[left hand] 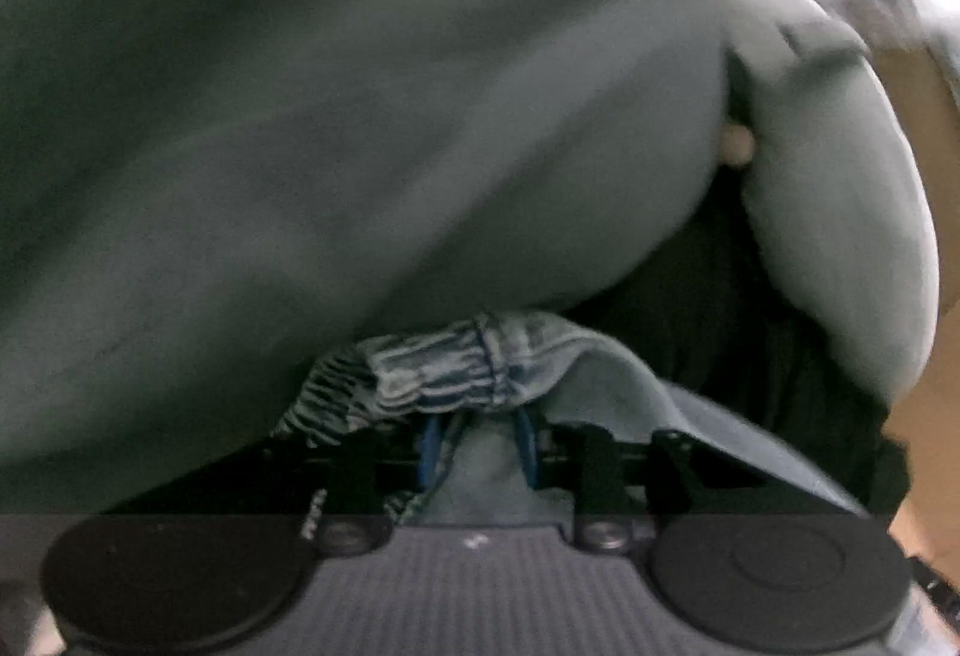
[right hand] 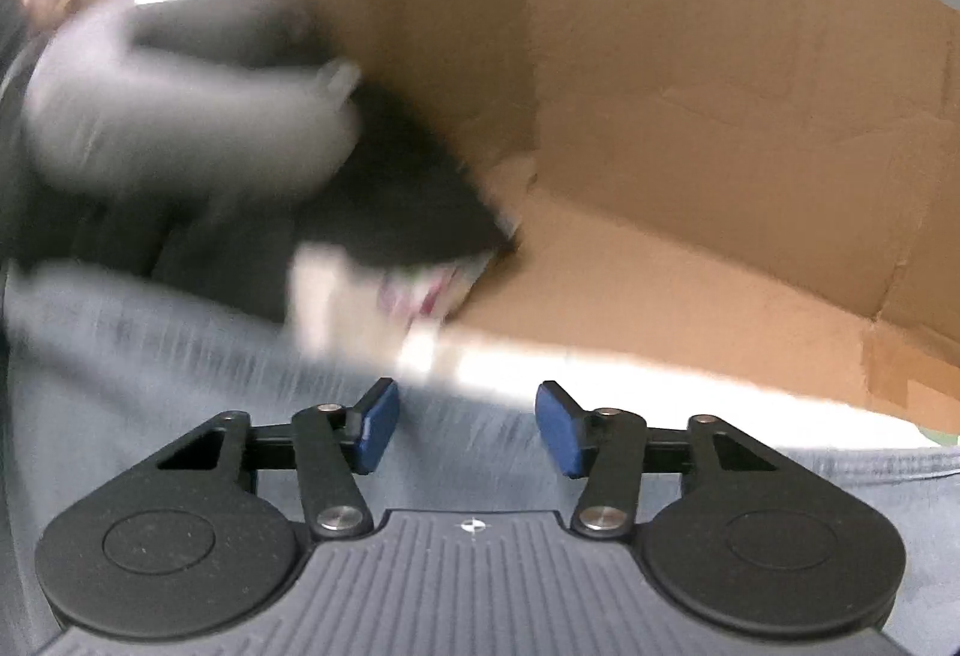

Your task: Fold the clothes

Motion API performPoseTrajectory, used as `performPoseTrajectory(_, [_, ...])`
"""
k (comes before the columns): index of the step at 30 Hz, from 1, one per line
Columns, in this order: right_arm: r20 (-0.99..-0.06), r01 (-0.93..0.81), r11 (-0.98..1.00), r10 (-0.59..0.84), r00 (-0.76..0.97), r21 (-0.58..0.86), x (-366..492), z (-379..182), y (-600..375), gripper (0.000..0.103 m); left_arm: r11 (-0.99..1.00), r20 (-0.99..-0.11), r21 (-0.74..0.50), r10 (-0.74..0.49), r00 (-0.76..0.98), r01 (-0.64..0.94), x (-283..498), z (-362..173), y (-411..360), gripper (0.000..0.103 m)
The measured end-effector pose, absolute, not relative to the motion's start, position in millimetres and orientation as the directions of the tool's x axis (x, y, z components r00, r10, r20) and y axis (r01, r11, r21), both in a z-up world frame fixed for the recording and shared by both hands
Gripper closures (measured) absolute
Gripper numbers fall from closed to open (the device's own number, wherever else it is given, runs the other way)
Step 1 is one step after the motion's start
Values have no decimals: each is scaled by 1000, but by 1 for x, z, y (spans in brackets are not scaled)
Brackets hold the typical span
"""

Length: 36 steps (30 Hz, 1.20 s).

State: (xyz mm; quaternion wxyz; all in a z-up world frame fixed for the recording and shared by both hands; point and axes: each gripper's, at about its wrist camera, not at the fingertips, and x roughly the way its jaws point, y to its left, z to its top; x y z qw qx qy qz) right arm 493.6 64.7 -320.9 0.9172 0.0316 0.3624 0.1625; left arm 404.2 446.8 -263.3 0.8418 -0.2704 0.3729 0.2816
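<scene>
A grey-blue garment [left hand: 336,116] fills most of the left wrist view and hangs close in front of the camera. My left gripper [left hand: 477,443] is shut on its bunched elastic waistband [left hand: 456,368], and the cloth covers most of the blue pads. In the right wrist view my right gripper [right hand: 467,428] stands open with nothing between its blue pads [right hand: 379,425]. It hovers over a stretch of the same grey-blue cloth [right hand: 180,368]. The picture there is blurred by motion.
Flattened brown cardboard [right hand: 720,128] lies behind the right gripper. A blurred heap of grey and black clothes [right hand: 198,116] sits at the left of that view, with a white item [right hand: 336,296] below it. Dark cloth [left hand: 720,308] and a grey garment [left hand: 840,188] show at the right of the left wrist view.
</scene>
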Motion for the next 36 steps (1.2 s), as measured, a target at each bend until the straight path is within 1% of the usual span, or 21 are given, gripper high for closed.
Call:
performPoseTrajectory(2, [-664,-253,946,324,673,205,503,-315,57,55,712,-785,-231,267,559,-664,405,-262,444,76])
performPoseTrajectory(5, [-663,-283,935,351,661,214,499,-310,50,55,742,-779,-190,285,558,-643,396,-255,429,76])
performPoseTrajectory(6, [-664,-312,929,361,655,198,493,-310,49,55,747,-775,-180,293,560,-640,392,-253,424,74])
performPoseTrajectory(9, [-671,-373,917,366,645,142,476,-314,43,55,764,-761,-149,316,566,-628,378,-245,408,73])
performPoseTrajectory(12, [-677,-357,920,366,639,160,463,-317,24,55,809,-739,-122,313,597,-575,374,-237,383,73])
performPoseTrajectory(16, [-681,-323,937,322,658,131,452,-322,-6,53,889,-727,-124,221,651,-440,385,-233,346,73])
performPoseTrajectory(18, [-688,-298,949,284,668,102,450,-326,-23,52,903,-724,-105,218,655,-416,398,-234,331,73])
performPoseTrajectory(20, [-695,-266,961,238,679,69,448,-333,-43,50,908,-726,-73,236,646,-413,414,-236,317,72])
performPoseTrajectory(22, [-709,-243,967,220,669,71,449,-342,-59,49,901,-737,-34,270,620,-432,429,-245,311,72])
performPoseTrajectory(25, [-729,-211,976,188,658,60,453,-359,-74,49,882,-749,-36,287,597,-469,443,-257,318,72])
performPoseTrajectory(27, [-727,-204,977,183,662,59,455,-368,-78,47,874,-749,-29,303,590,-485,451,-263,321,71])
performPoseTrajectory(32, [-696,-180,983,150,702,31,466,-380,-72,29,863,-743,16,348,572,-505,468,-266,318,71])
performPoseTrajectory(34, [-702,-168,986,123,702,5,472,-379,-66,27,860,-748,39,363,555,-509,473,-266,316,72])
performPoseTrajectory(36, [-720,-157,988,114,684,7,476,-372,-64,27,856,-755,59,375,539,-514,474,-262,313,71])
